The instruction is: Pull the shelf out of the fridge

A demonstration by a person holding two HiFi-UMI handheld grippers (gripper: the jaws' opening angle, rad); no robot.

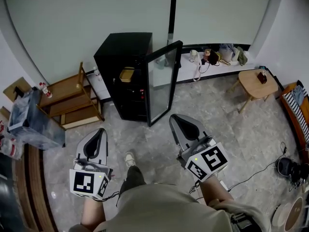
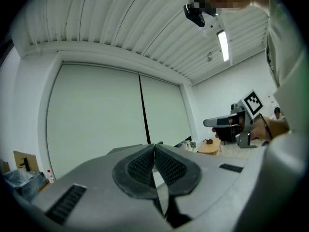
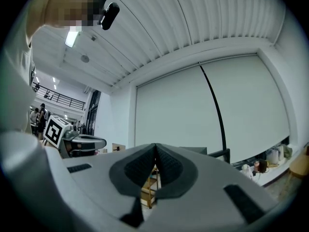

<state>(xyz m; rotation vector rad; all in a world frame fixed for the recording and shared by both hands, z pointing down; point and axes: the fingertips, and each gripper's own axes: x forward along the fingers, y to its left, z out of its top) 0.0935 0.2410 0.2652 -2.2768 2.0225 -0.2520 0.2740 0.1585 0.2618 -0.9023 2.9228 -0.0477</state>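
Observation:
A small black fridge stands against the far wall with its glass door swung open toward me. Inside, a shelf with something tan on it shows in the upper part. My left gripper and my right gripper hover over the floor well in front of the fridge, a good way from it, both shut and empty. In the left gripper view the jaws meet tip to tip, pointing up at the wall; the right gripper view shows the same.
A wooden rack stands left of the fridge, with a grey bin nearer left. A low round wooden table is at the right, a ledge with small items behind it. Cables lie on the tiled floor at right.

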